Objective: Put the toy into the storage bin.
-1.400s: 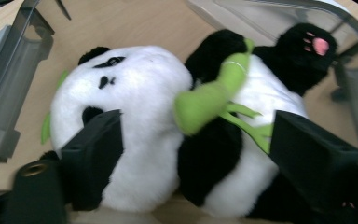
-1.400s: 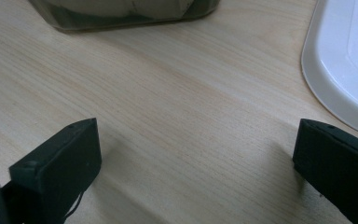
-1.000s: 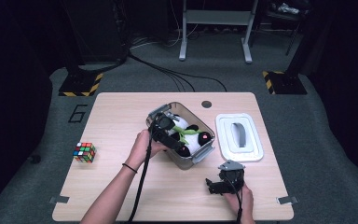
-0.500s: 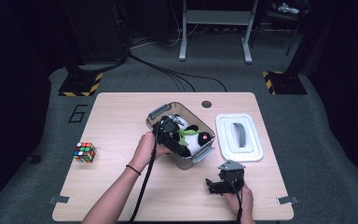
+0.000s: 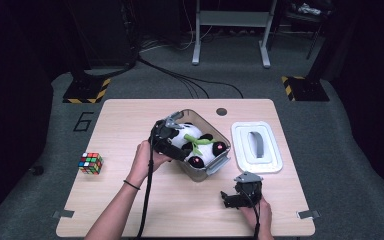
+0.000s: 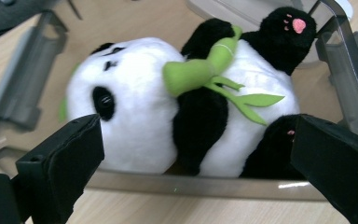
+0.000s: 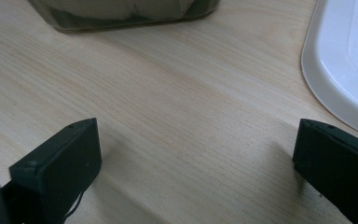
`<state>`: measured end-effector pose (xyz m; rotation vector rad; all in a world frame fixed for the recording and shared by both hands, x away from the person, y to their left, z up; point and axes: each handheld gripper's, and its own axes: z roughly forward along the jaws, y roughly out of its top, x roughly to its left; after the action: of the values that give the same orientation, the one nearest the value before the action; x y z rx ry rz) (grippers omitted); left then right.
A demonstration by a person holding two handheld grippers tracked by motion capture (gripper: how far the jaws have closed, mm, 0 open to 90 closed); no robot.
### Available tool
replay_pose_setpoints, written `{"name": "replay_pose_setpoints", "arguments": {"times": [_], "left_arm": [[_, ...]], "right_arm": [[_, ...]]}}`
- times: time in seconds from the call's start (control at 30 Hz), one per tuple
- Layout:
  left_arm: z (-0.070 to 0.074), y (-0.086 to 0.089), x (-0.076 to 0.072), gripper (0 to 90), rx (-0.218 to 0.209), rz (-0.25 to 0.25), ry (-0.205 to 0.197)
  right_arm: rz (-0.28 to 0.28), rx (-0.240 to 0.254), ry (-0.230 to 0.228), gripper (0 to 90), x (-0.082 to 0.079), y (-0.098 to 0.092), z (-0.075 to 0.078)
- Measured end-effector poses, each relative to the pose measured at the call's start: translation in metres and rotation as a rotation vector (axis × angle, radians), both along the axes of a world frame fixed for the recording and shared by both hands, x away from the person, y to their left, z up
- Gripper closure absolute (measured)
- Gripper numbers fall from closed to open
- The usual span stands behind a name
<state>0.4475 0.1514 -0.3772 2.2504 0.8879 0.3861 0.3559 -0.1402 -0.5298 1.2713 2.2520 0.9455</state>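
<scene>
A black-and-white panda plush (image 5: pixel 196 145) with a green bamboo sprig lies in a clear plastic bin (image 5: pixel 214 169) at the table's middle. My left gripper (image 5: pixel 175 140) is at the bin's left rim, pointing at the plush. In the left gripper view its jaws (image 6: pixel 196 140) stand wide apart in front of the panda (image 6: pixel 140 121) and the bin's rim (image 6: pixel 205 187). They have just been opening, and nothing is pressed between them. My right gripper (image 5: pixel 230 199) rests low near the table's front edge. Its jaws (image 7: pixel 196 154) are open over bare wood.
The bin's white lid (image 5: pixel 257 147) lies flat to the right of the bin, and its edge (image 7: pixel 349 56) shows at the right gripper view's upper right. A colour cube (image 5: pixel 90 163) sits at the table's left. A person's forearms come in from the front edge.
My left gripper has drawn back to the left, from over the panda to the bin's left rim, so more of the plush shows. The right gripper has not moved.
</scene>
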Motion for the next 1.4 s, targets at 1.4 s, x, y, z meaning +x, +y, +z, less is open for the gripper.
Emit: {"name": "replay_pose_setpoints", "arguments": {"times": [1.4], "left_arm": [[-0.053,0.129,-0.046,0.0,-0.037,0.252,-0.052]], "right_arm": [[-0.001,0.0,0.0,0.2,0.0,0.0,0.0]]}}
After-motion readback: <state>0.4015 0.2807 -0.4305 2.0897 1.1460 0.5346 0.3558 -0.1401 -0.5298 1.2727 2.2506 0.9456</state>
